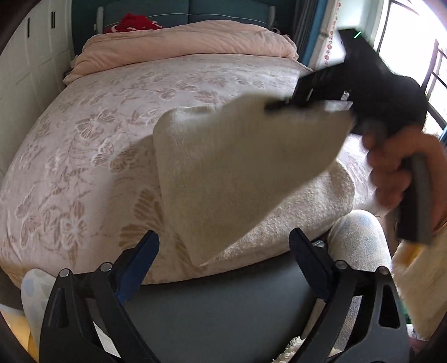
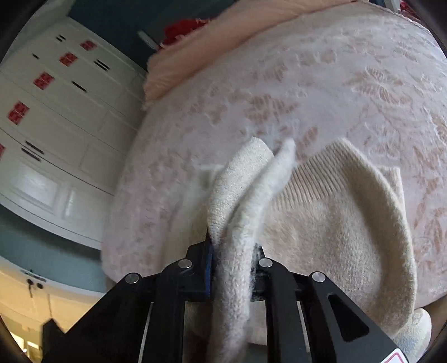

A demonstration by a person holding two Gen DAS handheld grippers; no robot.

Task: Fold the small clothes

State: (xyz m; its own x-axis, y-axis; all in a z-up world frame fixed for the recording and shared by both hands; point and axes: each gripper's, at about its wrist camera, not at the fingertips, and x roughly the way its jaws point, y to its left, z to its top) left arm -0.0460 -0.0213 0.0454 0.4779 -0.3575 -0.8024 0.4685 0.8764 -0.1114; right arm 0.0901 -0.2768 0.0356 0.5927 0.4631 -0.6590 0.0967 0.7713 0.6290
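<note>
A small cream knitted garment (image 1: 232, 178) lies partly on the pink flowered bedspread (image 1: 83, 145), with one part lifted off it. My right gripper (image 1: 282, 107) is shut on the garment's edge and holds that part up above the bed. In the right wrist view the fuzzy cream fabric (image 2: 240, 217) is bunched between the closed fingers (image 2: 233, 262), and the rest of the garment (image 2: 349, 223) hangs curved below. My left gripper (image 1: 223, 251) is open and empty, near the bed's front edge, just in front of the garment's lower corner.
A folded peach duvet (image 1: 181, 42) lies across the head of the bed, with a red item (image 1: 134, 22) behind it. White wardrobes (image 2: 56, 125) stand to the left. A bright window (image 1: 413, 42) is on the right. The person's patterned knee (image 1: 357, 237) is near the bed edge.
</note>
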